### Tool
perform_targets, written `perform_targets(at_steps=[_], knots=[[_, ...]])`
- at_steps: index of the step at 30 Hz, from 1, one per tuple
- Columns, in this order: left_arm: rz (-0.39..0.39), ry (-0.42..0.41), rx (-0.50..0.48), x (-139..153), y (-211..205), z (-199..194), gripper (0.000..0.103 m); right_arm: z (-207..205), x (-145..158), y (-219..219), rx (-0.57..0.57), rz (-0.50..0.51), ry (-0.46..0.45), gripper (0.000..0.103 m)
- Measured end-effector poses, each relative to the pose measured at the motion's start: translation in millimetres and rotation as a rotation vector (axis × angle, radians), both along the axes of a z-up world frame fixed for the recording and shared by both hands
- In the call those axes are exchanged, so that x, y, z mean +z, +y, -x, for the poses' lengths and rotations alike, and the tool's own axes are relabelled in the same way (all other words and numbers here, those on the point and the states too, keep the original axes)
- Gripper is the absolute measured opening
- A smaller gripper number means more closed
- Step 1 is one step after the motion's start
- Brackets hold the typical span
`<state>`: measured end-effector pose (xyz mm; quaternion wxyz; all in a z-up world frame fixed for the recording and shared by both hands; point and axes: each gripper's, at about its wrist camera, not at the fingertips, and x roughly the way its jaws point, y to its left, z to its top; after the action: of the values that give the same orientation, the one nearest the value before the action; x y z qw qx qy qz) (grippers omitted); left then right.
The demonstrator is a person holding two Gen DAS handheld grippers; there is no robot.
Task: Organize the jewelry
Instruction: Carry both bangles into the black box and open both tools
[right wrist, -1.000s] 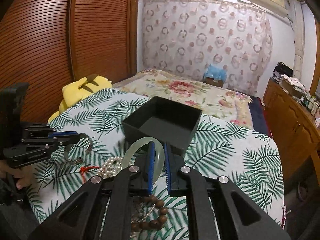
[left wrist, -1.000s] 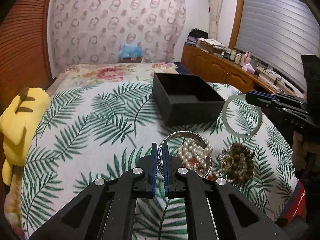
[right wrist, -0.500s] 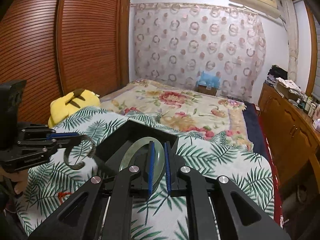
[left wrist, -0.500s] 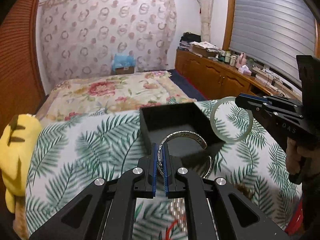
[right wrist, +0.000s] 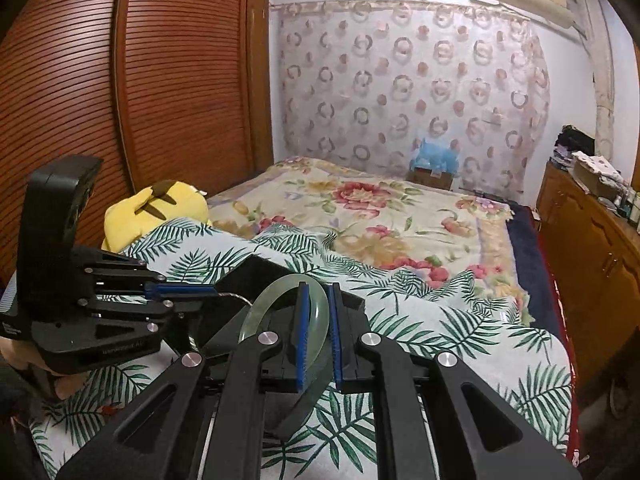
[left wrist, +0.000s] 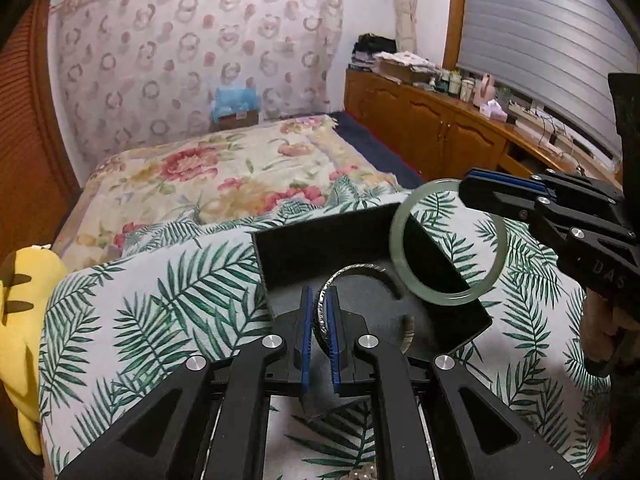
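So both bangles hang over the black box (left wrist: 360, 240) for dropping in: left gripper (left wrist: 319, 320) fingers, easing apart, hold the silver cuff (left wrist: 360, 272); right gripper (right wrist: 319, 328) fingers clamp the jade bangle (right wrist: 276, 292) at two o'clock.

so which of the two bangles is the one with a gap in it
The silver cuff bangle in the left tool: its ring is open-ended, while the pale green jade bangle in the right tool is a closed ring.

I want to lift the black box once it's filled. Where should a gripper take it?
Take the black box by one thin upright wall, from above, one finger inside and one outside. It is probably too wide to span. The near-left wall looks free of the silver cuff and jade bangle.
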<state>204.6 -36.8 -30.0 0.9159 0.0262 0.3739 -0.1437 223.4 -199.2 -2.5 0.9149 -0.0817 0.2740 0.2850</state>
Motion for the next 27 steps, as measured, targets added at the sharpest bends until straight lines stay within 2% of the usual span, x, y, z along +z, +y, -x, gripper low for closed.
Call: perform_targets(at_steps=[12,17,19,23,27], knots=[[0.057,-0.034,0.029,17,23,21,0.008,-9,-26,30,0.060,0.058,0.057,0.011],[0.063,-0.031,0.037,15,33,40,0.014,-17,-42,43,0.058,0.101,0.091,0.011],[0.063,-0.023,0.040,11,37,48,0.015,-18,-42,43,0.049,0.100,0.097,0.012],[0.062,-0.003,0.039,2,40,61,0.025,-15,-36,38,0.036,0.091,0.086,0.012],[0.069,0.016,0.039,-7,43,73,0.026,0,-28,31,0.027,0.087,0.065,0.014]])
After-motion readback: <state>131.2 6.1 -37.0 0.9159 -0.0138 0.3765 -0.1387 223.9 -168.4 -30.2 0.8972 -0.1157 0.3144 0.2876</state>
